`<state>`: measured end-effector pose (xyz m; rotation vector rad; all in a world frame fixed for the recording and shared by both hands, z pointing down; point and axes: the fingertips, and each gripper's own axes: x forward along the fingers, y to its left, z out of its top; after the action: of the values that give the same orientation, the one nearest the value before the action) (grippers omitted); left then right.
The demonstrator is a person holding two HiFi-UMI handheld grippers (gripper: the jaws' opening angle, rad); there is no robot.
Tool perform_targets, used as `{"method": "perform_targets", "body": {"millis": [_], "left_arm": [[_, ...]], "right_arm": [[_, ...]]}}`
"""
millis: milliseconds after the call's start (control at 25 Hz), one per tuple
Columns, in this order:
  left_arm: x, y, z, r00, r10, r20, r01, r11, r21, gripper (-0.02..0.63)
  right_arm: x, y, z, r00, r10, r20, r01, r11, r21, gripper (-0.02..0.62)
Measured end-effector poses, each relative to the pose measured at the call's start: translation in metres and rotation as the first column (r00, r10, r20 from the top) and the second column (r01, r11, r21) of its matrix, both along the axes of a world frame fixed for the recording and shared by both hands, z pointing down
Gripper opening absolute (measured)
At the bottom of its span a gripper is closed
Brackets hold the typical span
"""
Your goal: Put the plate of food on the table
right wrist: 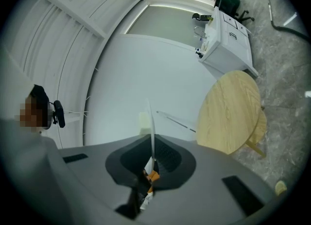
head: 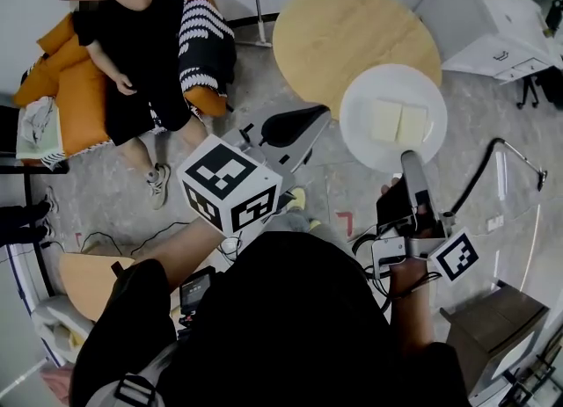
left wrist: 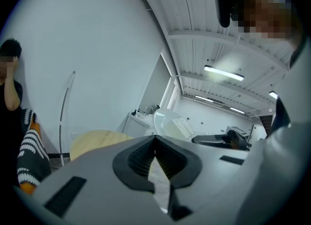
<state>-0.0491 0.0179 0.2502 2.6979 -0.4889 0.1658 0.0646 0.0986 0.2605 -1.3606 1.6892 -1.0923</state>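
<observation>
While my right gripper (head: 410, 159) pinches the plate (head: 361, 124) rim over the round table (head: 352, 27) edge, my left gripper (head: 308, 119) jaws sit pressed together, empty.

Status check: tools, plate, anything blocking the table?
Right tool shut on plate rim; left tool shut, empty. Plate with food airborne near table, not set down. Nothing in the way.
</observation>
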Motion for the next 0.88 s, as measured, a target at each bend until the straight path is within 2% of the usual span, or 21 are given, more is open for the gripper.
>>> {"method": "perform_targets", "body": {"millis": [120, 240, 520, 880], "left_arm": [[-0.007, 0.013, -0.002, 1.0, 0.0, -0.008, 0.0, 1.0, 0.022, 0.006], [-0.011, 0.021, 0.004, 1.0, 0.007, -0.005, -0.007, 1.0, 0.004, 0.006], [-0.004, 0.009, 0.007, 1.0, -0.009, -0.008, 0.009, 1.0, -0.026, 0.006], [0.005, -0.001, -0.001, 1.0, -0.011, -0.01, 0.011, 1.0, 0.0, 0.006]], "right_arm": [[-0.009, 0.009, -0.004, 1.0, -0.003, -0.014, 0.003, 1.0, 0.026, 0.018], [-0.014, 0.01, -0.003, 1.0, 0.001, -0.011, -0.001, 1.0, 0.019, 0.018], [-0.006, -0.003, -0.006, 1.0, -0.004, -0.013, 0.004, 1.0, 0.013, 0.018], [-0.002, -0.013, -0.012, 1.0, -0.019, -0.016, 0.019, 0.999, 0.045, 0.018]]}}
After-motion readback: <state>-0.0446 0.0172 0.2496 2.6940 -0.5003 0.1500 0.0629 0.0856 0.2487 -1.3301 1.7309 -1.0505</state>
